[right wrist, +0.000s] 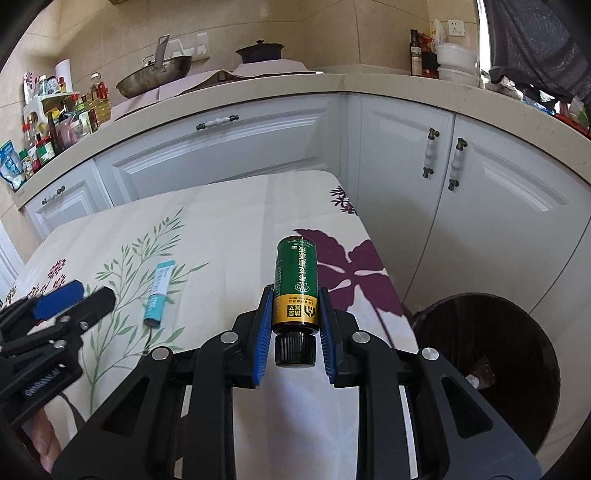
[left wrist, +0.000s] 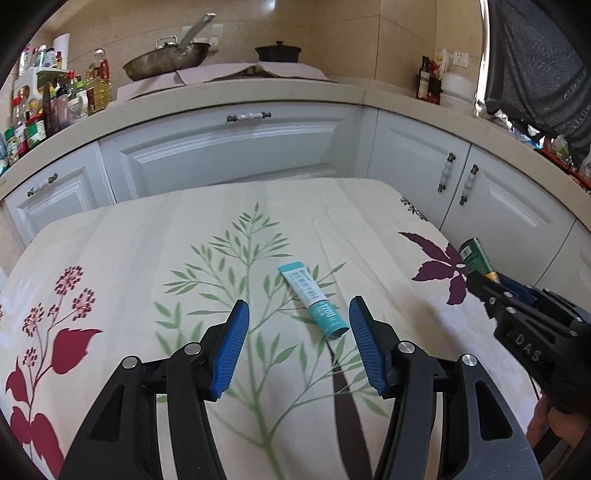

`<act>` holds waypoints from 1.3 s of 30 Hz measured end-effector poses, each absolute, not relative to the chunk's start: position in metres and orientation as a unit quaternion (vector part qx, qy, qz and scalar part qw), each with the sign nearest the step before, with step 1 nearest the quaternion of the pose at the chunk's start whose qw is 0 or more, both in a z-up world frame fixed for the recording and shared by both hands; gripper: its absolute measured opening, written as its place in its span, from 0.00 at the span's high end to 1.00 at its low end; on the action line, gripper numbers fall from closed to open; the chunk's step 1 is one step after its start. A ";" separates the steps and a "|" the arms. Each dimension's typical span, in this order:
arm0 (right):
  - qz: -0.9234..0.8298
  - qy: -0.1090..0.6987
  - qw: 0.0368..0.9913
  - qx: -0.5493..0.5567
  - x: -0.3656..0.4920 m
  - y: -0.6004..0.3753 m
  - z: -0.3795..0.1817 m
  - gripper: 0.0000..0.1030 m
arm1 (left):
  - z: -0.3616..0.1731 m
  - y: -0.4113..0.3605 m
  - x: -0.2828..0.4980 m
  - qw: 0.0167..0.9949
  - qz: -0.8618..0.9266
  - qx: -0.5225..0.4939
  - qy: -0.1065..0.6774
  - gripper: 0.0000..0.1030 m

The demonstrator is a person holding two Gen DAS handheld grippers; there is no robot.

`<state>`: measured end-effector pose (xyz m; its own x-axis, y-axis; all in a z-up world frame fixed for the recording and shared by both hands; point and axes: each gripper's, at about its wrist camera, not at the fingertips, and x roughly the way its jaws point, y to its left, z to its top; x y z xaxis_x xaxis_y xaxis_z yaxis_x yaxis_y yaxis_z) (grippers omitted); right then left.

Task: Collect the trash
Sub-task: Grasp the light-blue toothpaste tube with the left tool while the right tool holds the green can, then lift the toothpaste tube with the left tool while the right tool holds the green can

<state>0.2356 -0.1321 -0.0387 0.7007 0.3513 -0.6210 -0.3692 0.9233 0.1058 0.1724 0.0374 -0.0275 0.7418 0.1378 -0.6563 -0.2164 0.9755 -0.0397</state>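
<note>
Green bottle (right wrist: 295, 284) sits clamped cap-first in your right hand-held gripper (right wrist: 295, 325) above the floral worktop (right wrist: 229, 206), near the bin (right wrist: 491, 354); your left hand-held gripper (left wrist: 299, 314) gapes wide beside the teal tube (left wrist: 314, 299).

Tablecloth (left wrist: 140, 236): cream ground, printed green leafy sprays, dark red flowers and leaves, purple leaf motif near right edge.
Tube (left wrist: 313, 300): white body, teal ends, teal lettering.
Bottle (right wrist: 296, 284): dark green with gold lettering, gold band below, black ribbed cap.
Left gripper (left wrist: 299, 314), right gripper (right wrist: 295, 295): black frames, blue ribbed pads.
Bin (right wrist: 517, 310): black.
Cabinets (left wrist: 236, 147): white panelled doors, white-and-dark handles.
Countertop (left wrist: 229, 94): beige.
Wall tiles (left wrist: 332, 26): tan.
</note>
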 end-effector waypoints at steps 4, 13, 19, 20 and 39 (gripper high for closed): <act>0.199 0.334 0.921 -0.006 0.246 -0.139 -0.041 0.78 | -0.039 0.033 0.189 0.922 0.098 -0.055 0.369 0.46; 0.209 0.339 0.917 0.003 0.255 -0.144 -0.043 0.78 | -0.058 0.034 0.213 0.902 0.111 -0.063 0.413 0.46; 0.215 0.343 0.914 0.002 0.255 -0.144 -0.044 0.78 | -0.060 0.032 0.220 0.898 0.111 -0.059 0.422 0.71; 0.215 0.343 0.914 0.002 0.255 -0.144 -0.044 0.78 | -0.060 0.032 0.220 0.898 0.109 -0.057 0.422 0.75; 0.207 0.331 0.921 0.001 0.232 -0.144 -0.036 0.78 | -0.018 0.029 0.178 0.938 0.099 -0.027 0.331 0.89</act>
<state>0.2321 -0.1439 -0.0360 0.6953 0.3811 -0.6094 -0.3795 0.9147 0.1390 0.1781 0.0295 -0.0183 0.7618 0.1685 -0.6255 -0.2045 0.9788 0.0146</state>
